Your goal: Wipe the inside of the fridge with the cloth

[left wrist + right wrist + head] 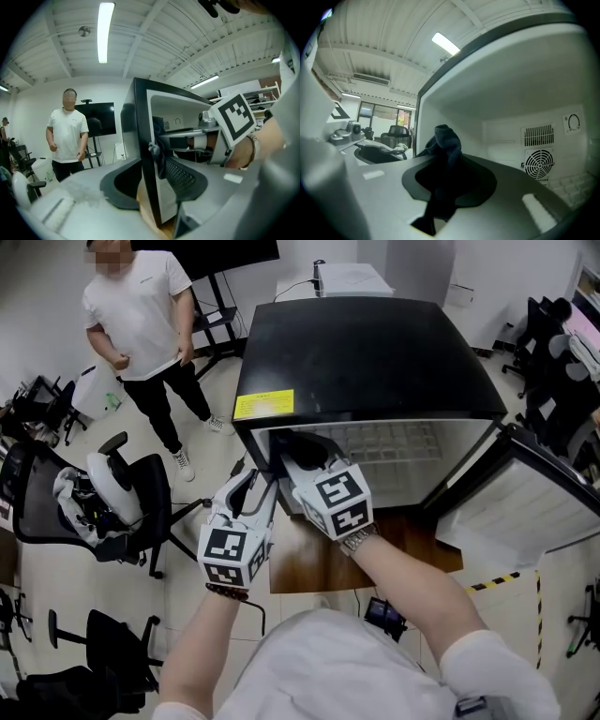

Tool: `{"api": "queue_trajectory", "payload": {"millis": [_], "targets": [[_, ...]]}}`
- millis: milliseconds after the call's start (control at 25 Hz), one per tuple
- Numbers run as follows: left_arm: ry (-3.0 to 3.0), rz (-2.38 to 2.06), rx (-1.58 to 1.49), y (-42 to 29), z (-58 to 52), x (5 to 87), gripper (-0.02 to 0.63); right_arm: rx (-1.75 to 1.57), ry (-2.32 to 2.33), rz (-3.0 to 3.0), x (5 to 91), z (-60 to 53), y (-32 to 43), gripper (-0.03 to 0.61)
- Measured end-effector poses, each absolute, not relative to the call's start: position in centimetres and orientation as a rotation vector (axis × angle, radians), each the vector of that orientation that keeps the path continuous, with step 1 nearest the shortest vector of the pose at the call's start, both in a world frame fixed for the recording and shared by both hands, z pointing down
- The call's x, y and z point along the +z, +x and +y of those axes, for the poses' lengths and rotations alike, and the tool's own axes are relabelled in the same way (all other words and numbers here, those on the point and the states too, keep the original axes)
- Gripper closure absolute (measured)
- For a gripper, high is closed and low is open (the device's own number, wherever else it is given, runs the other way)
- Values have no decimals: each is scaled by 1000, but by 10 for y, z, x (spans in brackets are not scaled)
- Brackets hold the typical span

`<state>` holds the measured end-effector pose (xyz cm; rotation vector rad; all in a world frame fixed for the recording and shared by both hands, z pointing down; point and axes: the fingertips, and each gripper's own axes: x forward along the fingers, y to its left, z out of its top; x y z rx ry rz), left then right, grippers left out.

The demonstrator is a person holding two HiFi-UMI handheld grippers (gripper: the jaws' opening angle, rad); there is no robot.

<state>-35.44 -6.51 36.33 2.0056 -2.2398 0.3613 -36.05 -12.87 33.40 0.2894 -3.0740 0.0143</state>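
A black mini fridge (366, 352) stands on a wooden table (309, 568), its door (530, 507) swung open to the right. My right gripper (296, 457) reaches into the white inside at the left and is shut on a dark blue cloth (300, 444). In the right gripper view the cloth (446, 145) bunches up between the jaws of that gripper (445, 187), close to the left inner wall. My left gripper (261, 482) straddles the fridge's left wall (143, 140) at the front edge, one jaw outside and one inside, and seems shut on it (150, 187).
A person in a white shirt (141, 324) stands at the fridge's left. An office chair (112, 493) is at the left of the table. A fan grille (539, 164) is set in the fridge's back wall. A wire shelf (394, 442) lies inside.
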Motion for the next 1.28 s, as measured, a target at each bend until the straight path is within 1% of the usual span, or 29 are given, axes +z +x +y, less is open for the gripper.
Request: {"api": "queue_trajectory", "payload": {"millis": [680, 920, 1280], "targets": [[1979, -2266, 329, -363, -78, 365, 460, 28, 384, -3042, 341, -158, -378, 512], [1960, -2272, 310, -367, -79, 367, 478, 30, 399, -3030, 344, -166, -383, 512], [1960, -2274, 285, -366, -80, 366, 479, 35, 443, -3020, 345, -179, -391, 512]]}}
